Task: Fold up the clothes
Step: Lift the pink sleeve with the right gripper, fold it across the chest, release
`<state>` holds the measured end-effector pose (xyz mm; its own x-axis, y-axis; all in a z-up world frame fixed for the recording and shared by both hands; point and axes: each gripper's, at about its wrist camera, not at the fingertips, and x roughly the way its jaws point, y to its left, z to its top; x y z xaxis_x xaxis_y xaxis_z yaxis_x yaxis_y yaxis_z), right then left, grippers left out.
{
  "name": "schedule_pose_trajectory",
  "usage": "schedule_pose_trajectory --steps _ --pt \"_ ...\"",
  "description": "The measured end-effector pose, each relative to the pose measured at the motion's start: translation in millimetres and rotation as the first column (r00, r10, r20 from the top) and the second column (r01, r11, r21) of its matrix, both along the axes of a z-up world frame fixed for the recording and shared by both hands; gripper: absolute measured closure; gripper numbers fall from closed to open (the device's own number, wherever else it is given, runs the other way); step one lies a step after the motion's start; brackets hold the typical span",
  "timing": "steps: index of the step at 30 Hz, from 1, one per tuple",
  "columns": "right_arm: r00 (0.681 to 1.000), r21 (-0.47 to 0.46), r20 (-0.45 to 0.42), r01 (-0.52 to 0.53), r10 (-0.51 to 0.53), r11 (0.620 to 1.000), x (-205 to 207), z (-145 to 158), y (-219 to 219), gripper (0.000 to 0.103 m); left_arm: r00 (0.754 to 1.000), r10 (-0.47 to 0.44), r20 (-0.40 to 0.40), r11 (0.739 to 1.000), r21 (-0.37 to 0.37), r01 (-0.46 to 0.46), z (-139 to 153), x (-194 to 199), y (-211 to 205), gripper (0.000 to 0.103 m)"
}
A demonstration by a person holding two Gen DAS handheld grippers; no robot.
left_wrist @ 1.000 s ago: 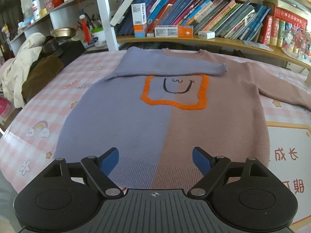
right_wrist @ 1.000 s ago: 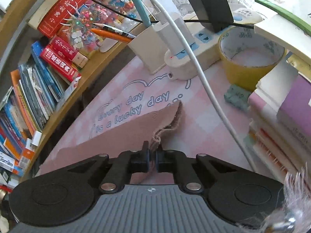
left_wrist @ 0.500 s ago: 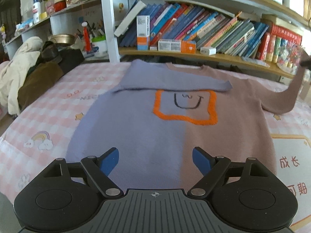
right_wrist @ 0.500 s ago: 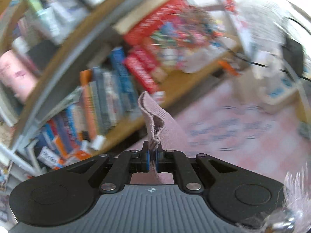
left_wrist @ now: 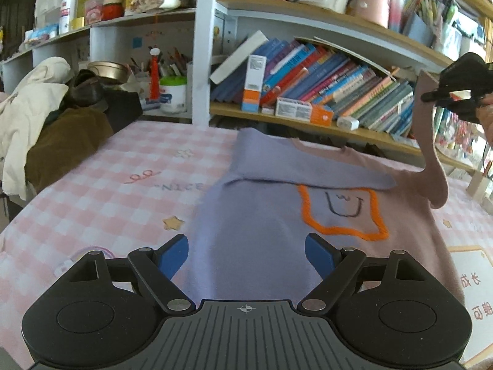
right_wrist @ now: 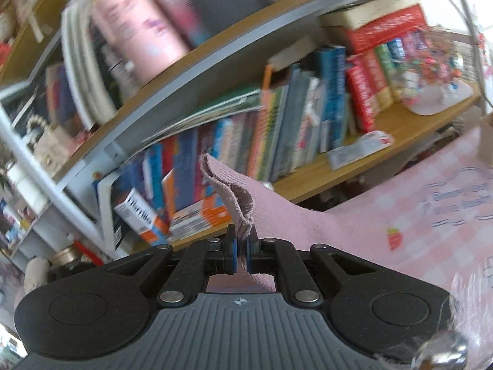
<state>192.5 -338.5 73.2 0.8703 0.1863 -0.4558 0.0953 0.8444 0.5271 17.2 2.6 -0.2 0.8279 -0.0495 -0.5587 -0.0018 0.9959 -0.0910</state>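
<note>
Pink checked tablecloth (left_wrist: 101, 185) below blurred, seemingly book-filled shelves (right_wrist: 323, 166); right gripper (right_wrist: 241, 245) pinching sleeve (right_wrist: 265, 209), left gripper (left_wrist: 246, 254) wide, empty.

My left gripper (left_wrist: 246, 256) had a grey ribbed body with a small crosshair mark in the middle of its front edge. Two black rounded housings sat at the sides, each with a circle pressed into it. Black link arms with silver round screws carried the fingers (left_wrist: 172, 254), which had blue pads. My right gripper (right_wrist: 242, 254) was built in the same way: grey ribbed plate, crosshair mark, black links, silver screws and thin blue pads on its fingers (right_wrist: 231, 254).
</note>
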Motion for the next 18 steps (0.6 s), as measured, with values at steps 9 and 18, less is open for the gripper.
schedule_pose_trajectory --steps 9,18 --pt "0.996 -0.069 -0.019 -0.083 0.082 0.994 25.3 -4.3 94.0 0.098 1.000 0.007 0.002 1.000 -0.020 -0.007 -0.8 2.6 52.8 0.017" --pt "0.981 -0.074 -0.153 -0.131 0.119 0.989 62.0 -52.2 163.1 0.098 0.998 0.065 -0.015 0.998 -0.011 -0.065 -2.0 -1.7 89.1 0.017"
